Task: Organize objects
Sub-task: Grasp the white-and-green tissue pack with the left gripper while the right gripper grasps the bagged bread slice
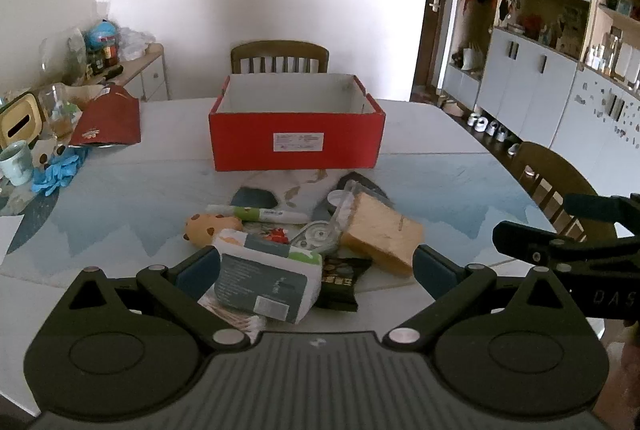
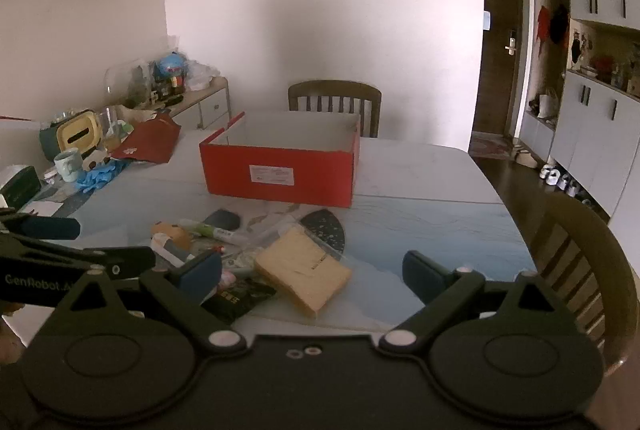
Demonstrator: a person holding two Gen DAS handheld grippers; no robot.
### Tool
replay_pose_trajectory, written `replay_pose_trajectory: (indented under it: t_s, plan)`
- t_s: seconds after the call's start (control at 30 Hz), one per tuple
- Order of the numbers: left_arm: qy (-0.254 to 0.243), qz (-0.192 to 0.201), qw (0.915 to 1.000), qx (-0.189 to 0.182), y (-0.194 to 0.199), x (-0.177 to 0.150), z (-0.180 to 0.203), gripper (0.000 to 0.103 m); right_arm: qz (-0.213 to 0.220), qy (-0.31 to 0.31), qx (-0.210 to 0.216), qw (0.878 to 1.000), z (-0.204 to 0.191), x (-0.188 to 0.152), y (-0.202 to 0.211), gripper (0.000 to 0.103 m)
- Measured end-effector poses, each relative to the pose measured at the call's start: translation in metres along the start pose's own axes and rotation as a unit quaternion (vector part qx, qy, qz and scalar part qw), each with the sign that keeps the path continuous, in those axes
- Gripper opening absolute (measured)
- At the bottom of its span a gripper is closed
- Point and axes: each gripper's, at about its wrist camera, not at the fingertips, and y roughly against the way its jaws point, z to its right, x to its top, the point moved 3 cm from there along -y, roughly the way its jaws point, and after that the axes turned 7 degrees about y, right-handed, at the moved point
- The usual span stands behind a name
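Tabletop [image 1: 420,134] w/ clutter: both claws wide, empty, left gripper [image 1: 316,266] over soft, light tissue pack [image 1: 268,282] — prob. grip its short sides — right gripper [image 2: 312,274] near squashy sponge [image 2: 302,266], red box [image 1: 296,138] beyond.

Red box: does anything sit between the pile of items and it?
Nothing visible does. The red box stands open-topped just behind the pile, with only bare table between them. The bread slice lies near its front wall.
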Motion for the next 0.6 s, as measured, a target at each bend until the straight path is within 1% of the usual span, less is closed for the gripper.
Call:
replay_pose_trajectory:
  t_s: [0.23, 0.3, 0.43, 0.6]
  plan:
    - [-0.008, -0.019, 0.9997, -0.014, -0.027, 0.002, -0.012, 0.103, -0.014, 0.005, -0.003, 1.0, -0.003, 0.002, -0.019, 0.098]
    - [-0.012, -0.028, 0.9995, -0.013, -0.038, 0.0, -0.018, 0.103, -0.021, 0.007, -0.009, 1.0, -0.001, 0.001, -0.028, 0.098]
    - [-0.02, -0.049, 0.9985, -0.013, -0.061, -0.008, -0.032, 0.103, -0.042, 0.011, -0.019, 0.999, 0.002, -0.005, -0.048, 0.098]
    - [-0.04, -0.076, 0.9963, -0.004, -0.087, -0.021, -0.045, 0.103, -0.068, 0.022, -0.029, 0.997, 0.002, -0.012, -0.069, 0.098]
